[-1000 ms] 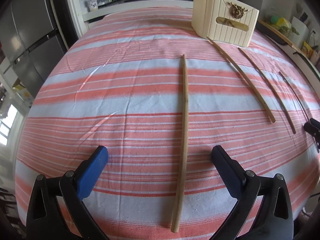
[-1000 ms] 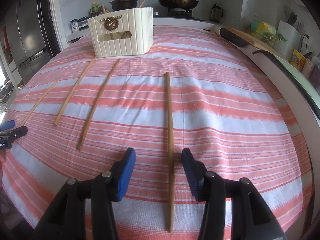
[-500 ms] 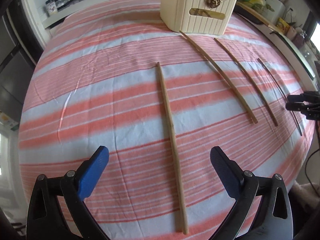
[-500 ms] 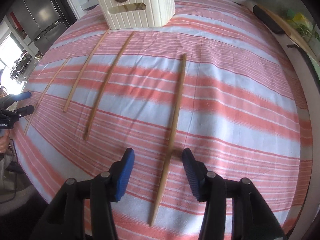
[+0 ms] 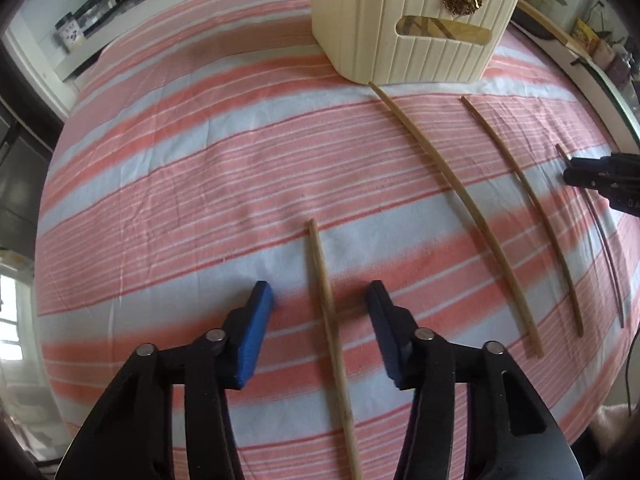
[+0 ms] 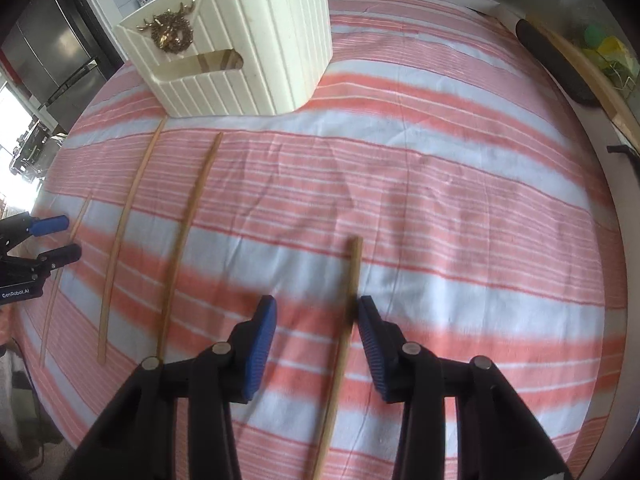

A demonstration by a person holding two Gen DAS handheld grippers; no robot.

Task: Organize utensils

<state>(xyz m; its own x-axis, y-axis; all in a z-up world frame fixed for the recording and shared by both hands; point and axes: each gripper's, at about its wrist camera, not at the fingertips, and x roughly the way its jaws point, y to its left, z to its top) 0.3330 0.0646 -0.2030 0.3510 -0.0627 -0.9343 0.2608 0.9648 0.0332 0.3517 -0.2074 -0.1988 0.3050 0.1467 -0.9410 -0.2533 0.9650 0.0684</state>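
Observation:
Several long wooden sticks lie on a pink and white striped cloth. In the left wrist view my left gripper (image 5: 320,300) is open and low over the cloth, its blue pads either side of one stick (image 5: 326,308) without touching it. In the right wrist view my right gripper (image 6: 318,316) is open around another stick (image 6: 346,320), which lies close against the right pad. A cream ribbed holder (image 5: 416,20) with a gold ornament stands at the far side; it also shows in the right wrist view (image 6: 240,36).
Two more sticks (image 5: 456,208) (image 5: 524,208) lie between the grippers, with a thin dark one (image 5: 600,236) under the right gripper's tips. A counter edge (image 6: 572,64) with clutter runs along the right. A fridge (image 6: 52,52) stands far left.
Both grippers have moved forward and down over their sticks. The left gripper's jaws have narrowed a good deal around its stick. The holder looms nearer in both views.

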